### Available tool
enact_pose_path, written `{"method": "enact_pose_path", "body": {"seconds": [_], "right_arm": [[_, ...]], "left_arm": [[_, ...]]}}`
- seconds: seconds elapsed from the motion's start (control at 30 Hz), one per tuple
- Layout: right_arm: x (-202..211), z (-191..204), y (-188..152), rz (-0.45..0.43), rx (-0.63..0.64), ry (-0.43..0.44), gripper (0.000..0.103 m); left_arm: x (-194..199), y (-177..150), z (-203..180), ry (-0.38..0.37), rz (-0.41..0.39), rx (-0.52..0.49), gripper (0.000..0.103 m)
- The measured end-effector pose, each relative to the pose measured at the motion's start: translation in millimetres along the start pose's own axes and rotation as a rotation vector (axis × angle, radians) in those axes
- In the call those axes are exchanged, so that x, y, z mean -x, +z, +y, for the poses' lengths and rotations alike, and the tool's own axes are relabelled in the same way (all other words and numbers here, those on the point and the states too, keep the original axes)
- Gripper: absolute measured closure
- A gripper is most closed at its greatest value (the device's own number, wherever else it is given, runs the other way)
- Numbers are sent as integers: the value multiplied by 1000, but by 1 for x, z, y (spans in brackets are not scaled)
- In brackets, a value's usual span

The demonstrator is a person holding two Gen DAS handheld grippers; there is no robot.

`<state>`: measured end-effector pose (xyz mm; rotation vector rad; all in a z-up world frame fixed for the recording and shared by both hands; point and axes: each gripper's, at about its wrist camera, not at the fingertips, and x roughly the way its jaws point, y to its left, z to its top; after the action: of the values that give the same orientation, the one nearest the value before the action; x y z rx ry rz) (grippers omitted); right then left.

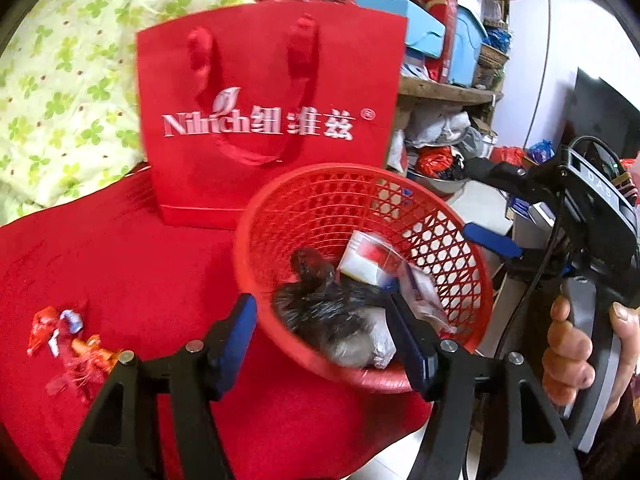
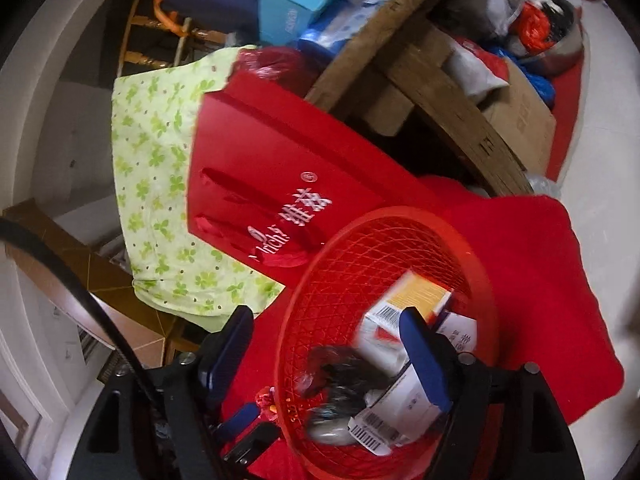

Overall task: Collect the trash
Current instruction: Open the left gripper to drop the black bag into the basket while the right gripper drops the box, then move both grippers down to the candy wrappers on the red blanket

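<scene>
One red mesh basket (image 1: 360, 208) sits on the red cloth (image 1: 120, 264), holding one black bag (image 1: 332, 308) and about three cartons. Loose candy wrappers (image 1: 72, 340) lie far left. Left gripper (image 1: 324, 336) and right gripper (image 2: 328, 344) both straddle the rim, jaws wide, pads gripping nothing. One red gift bag (image 1: 272, 120) stands behind.

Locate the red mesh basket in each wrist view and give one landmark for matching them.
Left wrist: red mesh basket sits right of centre, on the red cloth.
Right wrist: the basket fills the lower centre, tilted.
Shared landmark: the red paper bag standing behind it.
</scene>
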<state>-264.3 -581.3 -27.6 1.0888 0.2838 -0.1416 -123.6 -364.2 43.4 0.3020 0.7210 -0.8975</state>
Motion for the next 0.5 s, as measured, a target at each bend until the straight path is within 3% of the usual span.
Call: {"method": "enact_pose_path", "body": {"seconds": [0.4,0.5], "right_arm": [[40,56,-40,-36,162,14,24],[42,91,-57,-15,220,47,24]], "left_arm": [[77,-76,58,145,-9,59,30],[99,-92,79,186,-13,102,30]]}}
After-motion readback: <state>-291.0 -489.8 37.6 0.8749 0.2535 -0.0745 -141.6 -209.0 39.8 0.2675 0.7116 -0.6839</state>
